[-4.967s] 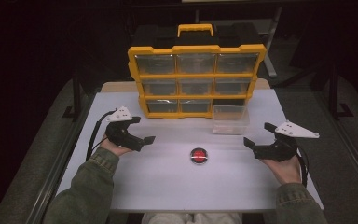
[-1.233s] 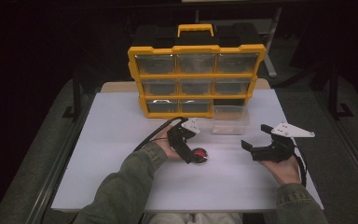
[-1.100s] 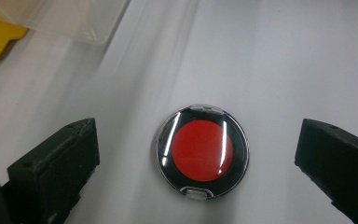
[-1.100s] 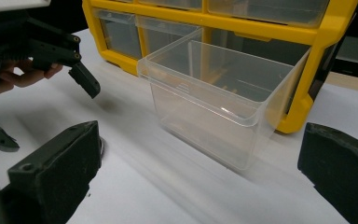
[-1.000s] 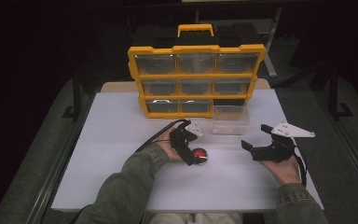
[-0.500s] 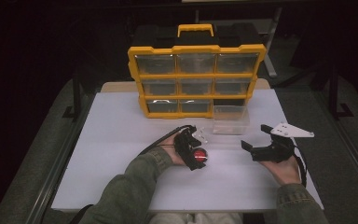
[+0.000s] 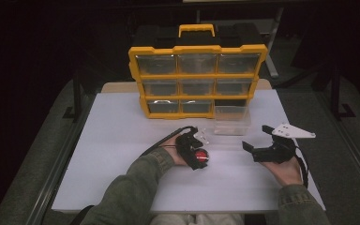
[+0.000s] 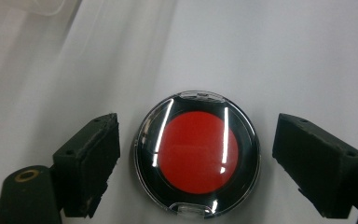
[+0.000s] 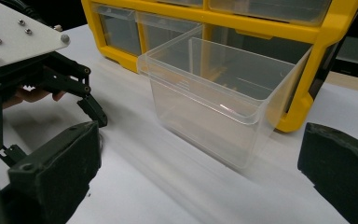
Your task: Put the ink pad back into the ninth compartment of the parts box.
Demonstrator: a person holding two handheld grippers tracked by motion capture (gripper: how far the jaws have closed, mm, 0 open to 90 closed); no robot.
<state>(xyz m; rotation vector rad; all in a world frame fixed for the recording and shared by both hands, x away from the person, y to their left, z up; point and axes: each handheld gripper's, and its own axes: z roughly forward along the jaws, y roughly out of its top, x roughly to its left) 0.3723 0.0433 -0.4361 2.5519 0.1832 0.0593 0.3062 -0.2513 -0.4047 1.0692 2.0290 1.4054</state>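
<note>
**Closing in on the red compact**

The round compact [image 8: 196, 154] lies flat on the white table [image 7: 122, 140], a red disc under a clear, glossy lid with a black rim, small tabs showing at its near and far edges. It sits squarely between the jaws of my left gripper [image 8: 205, 158], and those jaws have just been closing around it. A sliver of table shows on either side, so the pads are not yet pressing; I judge the grasp begun but not made. Lifting it and setting it anywhere is all left to do.

From the high view, the compact [image 7: 200, 155] sits near the middle of the table, with the clear plastic bin [image 7: 232, 120] just beyond it to the right, standing empty in front of the yellow drawer organizer [image 7: 197, 77]. That loose drawer looks the likely destination, though I can only guess.

My right gripper [image 7: 255, 149] waits well off to the right, jaws wide with nothing between them, pointed at the bin [image 9: 223, 100].
</note>
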